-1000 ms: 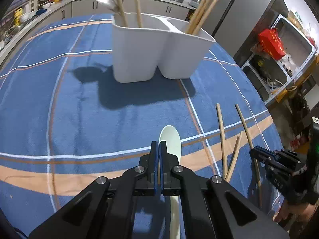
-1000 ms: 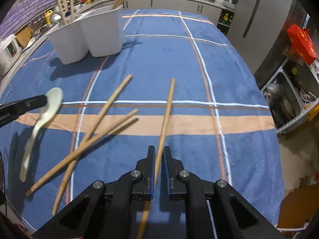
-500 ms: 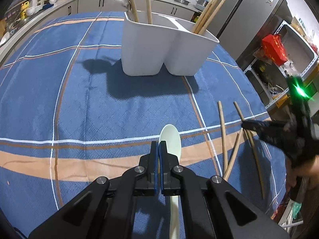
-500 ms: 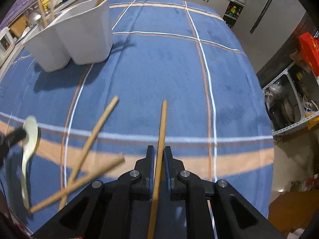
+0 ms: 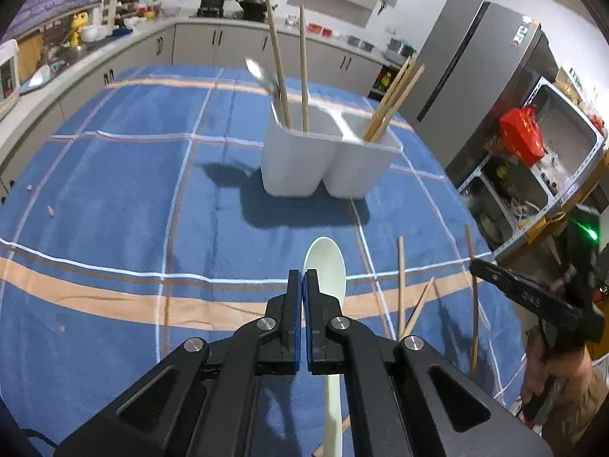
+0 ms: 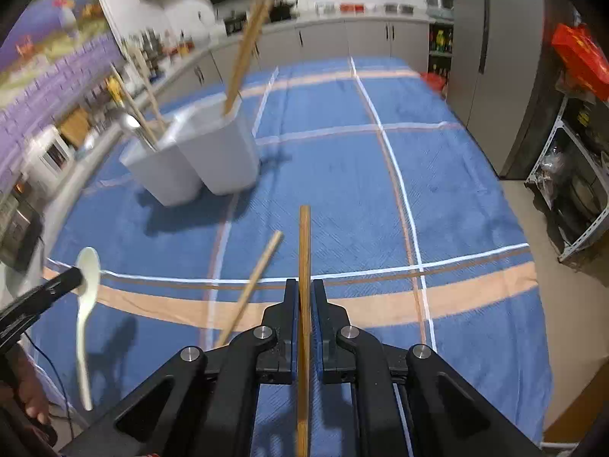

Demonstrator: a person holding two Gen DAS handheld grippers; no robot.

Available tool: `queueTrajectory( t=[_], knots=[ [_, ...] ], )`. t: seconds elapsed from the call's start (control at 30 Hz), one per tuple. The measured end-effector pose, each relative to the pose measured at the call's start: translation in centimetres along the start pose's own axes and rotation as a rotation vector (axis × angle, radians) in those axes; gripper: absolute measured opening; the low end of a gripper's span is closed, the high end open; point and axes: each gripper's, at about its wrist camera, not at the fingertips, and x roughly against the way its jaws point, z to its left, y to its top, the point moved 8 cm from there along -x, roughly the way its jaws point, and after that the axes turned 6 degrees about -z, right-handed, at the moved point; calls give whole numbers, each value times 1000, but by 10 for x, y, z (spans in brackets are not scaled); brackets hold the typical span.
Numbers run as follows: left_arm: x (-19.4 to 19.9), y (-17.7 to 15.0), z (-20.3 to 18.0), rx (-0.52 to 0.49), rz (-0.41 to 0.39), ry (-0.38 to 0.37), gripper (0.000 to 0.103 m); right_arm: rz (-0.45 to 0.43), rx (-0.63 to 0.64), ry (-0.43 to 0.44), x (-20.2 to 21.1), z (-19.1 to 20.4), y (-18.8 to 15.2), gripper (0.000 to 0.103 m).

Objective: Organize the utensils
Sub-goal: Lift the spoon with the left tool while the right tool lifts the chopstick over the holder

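Carrying both loads to the white two-compartment holder [image 5: 327,160] is the step in hand, and it goes best one hand at a time. The left tongs [image 5: 303,285] are pinched shut on the pale spoon [image 5: 325,266], held at the neck, bowl forward and handle trailing beneath, clear of the blue surface [image 5: 114,198]. The right tongs [image 6: 303,297] are clamped on a single wooden chopstick [image 6: 304,251], gripped along its length with the tip pointing ahead.

A sound approach would tip each piece upright over its compartment before letting go: the spoon probably belongs with the metal spoon [image 5: 262,76] in the left cell, the chopstick with the sticks in the right cell. The tall sticks already standing could catch an incoming piece, so entry should come from above.

Counted: one holder; one pale spoon; one metal spoon; two sticks in the left cell; about three in the right, though they overlap; one chopstick held; apparently two loose chopsticks [image 5: 400,278] on the surface.
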Motion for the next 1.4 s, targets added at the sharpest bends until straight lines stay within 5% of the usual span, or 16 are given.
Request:
queueTrajectory(
  t=[0.3, 0.83, 1.4],
  knots=[
    [48, 9, -10, -28, -95, 35, 1, -185, -26, 44, 70, 21, 5, 6],
    [112, 38, -25, -79, -241, 62, 1, -334, -38, 74, 126, 26, 27, 6],
    [84, 123, -33, -97, -330, 53, 1, -393, 1, 87, 125, 37, 95, 6]
  ],
)
